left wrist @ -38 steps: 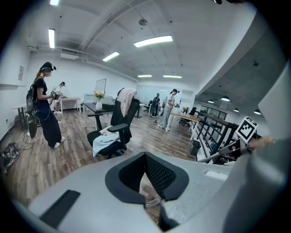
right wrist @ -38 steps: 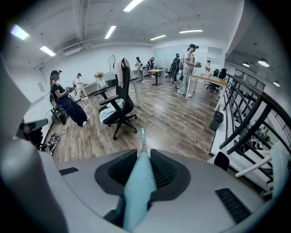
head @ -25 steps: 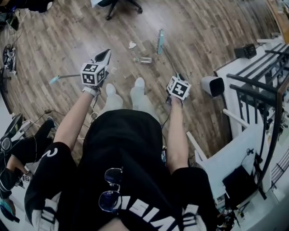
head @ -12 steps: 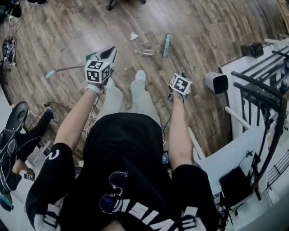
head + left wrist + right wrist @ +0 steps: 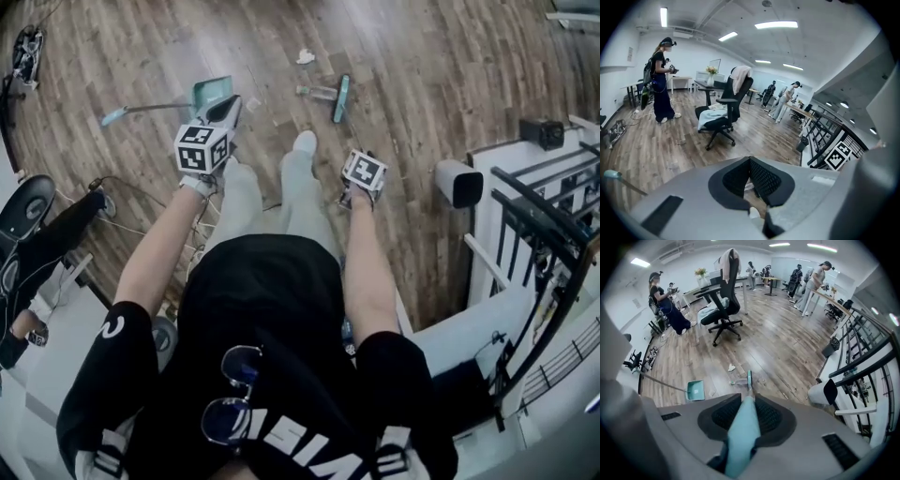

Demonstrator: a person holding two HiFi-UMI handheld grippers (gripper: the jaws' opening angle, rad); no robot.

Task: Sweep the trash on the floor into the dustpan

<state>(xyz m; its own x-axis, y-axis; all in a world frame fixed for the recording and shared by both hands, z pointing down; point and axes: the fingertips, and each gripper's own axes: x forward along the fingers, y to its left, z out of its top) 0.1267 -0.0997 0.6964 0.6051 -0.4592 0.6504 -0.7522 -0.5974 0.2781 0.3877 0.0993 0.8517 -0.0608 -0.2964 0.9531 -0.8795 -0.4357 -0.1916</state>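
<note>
Right gripper [image 5: 749, 399], clenched on the teal long-handled broom [image 5: 740, 437], should draw the clear plastic bottle [image 5: 314, 91] and crumpled white paper scrap [image 5: 306, 57] steadily left into the teal plastic dustpan [image 5: 214, 90]; left gripper [image 5: 751, 164] closed, empty.

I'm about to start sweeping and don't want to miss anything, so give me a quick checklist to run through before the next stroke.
1. Broom gripped: ok. The right gripper is shut on the broom handle.
2. Dustpan held: not ok. The dustpan lies on the floor, and the left gripper has its jaws together on nothing.
3. Trash located: ok. A bottle and a crumpled paper lie ahead.
4. Broom head placed: ok for the bottle. The broom head is on its side away from the dustpan; the paper lies farther out.
5. Dustpan mouth facing the trash: cannot tell.
</note>
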